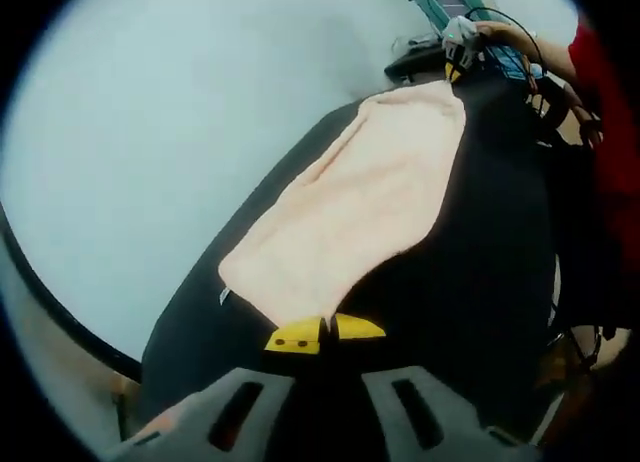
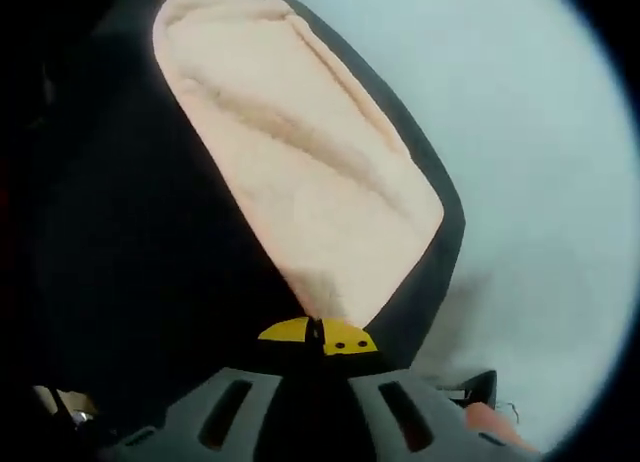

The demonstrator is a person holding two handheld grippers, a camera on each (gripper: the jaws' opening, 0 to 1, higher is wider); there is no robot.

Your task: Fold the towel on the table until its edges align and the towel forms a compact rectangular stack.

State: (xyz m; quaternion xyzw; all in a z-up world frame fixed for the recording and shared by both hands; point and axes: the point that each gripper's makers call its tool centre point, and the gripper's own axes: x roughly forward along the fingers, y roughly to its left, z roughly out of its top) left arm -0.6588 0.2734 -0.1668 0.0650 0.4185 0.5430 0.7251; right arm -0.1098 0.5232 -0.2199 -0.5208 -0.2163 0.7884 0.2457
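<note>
A peach towel (image 1: 360, 202) stretches lengthwise over the black table (image 1: 480, 272). My left gripper (image 1: 325, 334) is shut on its near end, yellow fingertips (image 1: 295, 338) pinched together on the cloth. At the towel's far end, the right gripper (image 1: 455, 60) holds the other end. In the right gripper view the same towel (image 2: 300, 172) runs up and to the left from my right gripper (image 2: 318, 335), whose yellow tips are shut on its near edge. A soft crease runs along the towel's length. I cannot tell whether the cloth rests on the table (image 2: 140, 242) or hangs just above it.
A pale floor (image 1: 150, 132) lies beyond the table's edge on the left. A person's red sleeve (image 1: 605, 92) and dark cables (image 1: 520, 52) show at the upper right. The pale floor (image 2: 540, 162) also borders the table in the right gripper view.
</note>
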